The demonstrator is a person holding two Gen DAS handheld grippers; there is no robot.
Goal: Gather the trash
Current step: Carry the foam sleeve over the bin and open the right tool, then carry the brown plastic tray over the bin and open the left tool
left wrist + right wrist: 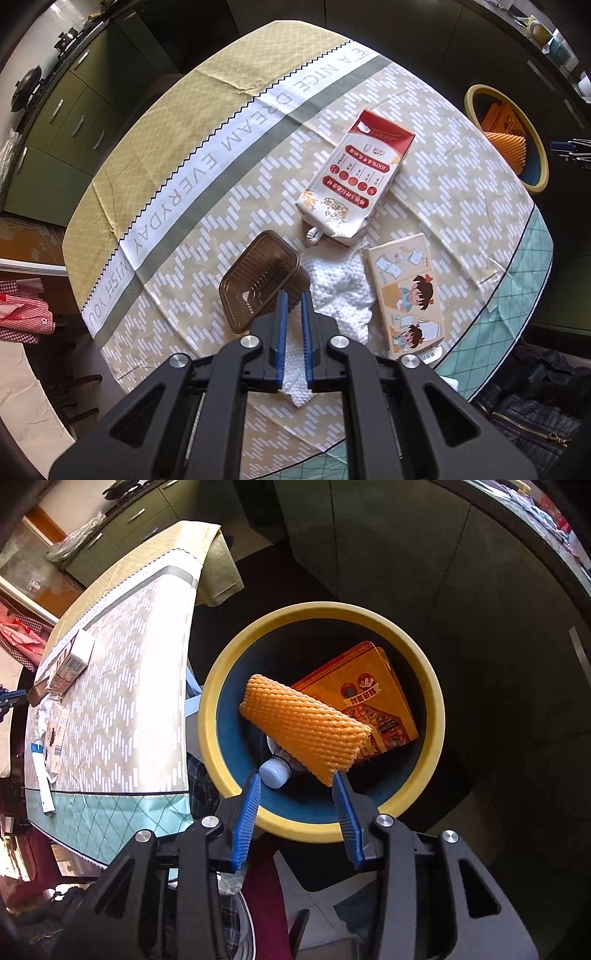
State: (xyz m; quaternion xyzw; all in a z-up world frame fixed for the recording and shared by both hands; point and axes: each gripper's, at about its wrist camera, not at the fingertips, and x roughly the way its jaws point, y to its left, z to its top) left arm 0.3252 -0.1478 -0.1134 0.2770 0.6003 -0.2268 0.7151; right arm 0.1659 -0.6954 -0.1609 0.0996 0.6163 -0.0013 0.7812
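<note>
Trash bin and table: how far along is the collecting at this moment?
Done: an orange box, an orange foam net and a capped bottle lie in the yellow-rimmed bin. In hand: the right gripper hangs open over the bin, holding nothing; the left gripper is nearly closed at the brown plastic tray, grip uncertain. Left: the tray, white paper towel, milk carton and cartoon box.
</note>
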